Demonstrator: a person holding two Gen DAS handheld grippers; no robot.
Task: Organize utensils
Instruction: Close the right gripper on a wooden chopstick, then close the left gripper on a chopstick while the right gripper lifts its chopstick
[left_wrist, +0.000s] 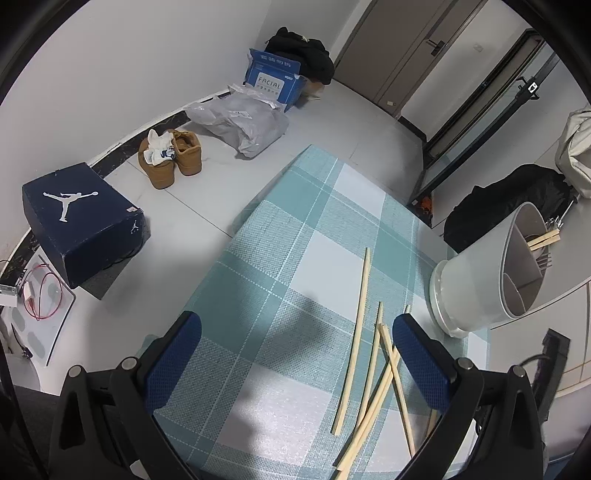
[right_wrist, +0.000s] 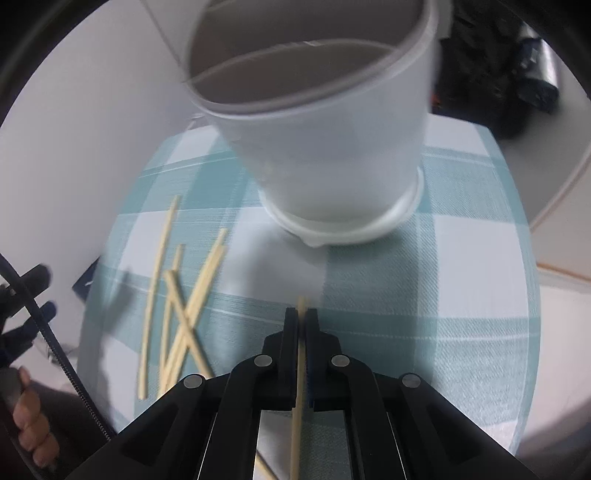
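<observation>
The right tool (right_wrist: 301, 317) is clamping one chopstick (right_wrist: 298, 391); the left tool (left_wrist: 295, 354) is gaping empty. Next, probably lifting it into the holder (right_wrist: 325, 147).

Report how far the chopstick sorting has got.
Done: a couple of chopsticks and what look like forks already stand in the white holder. In hand: the right gripper is shut on one chopstick; the left gripper is open and empty. Left: a loose pile of chopsticks on the checked tablecloth.
</observation>
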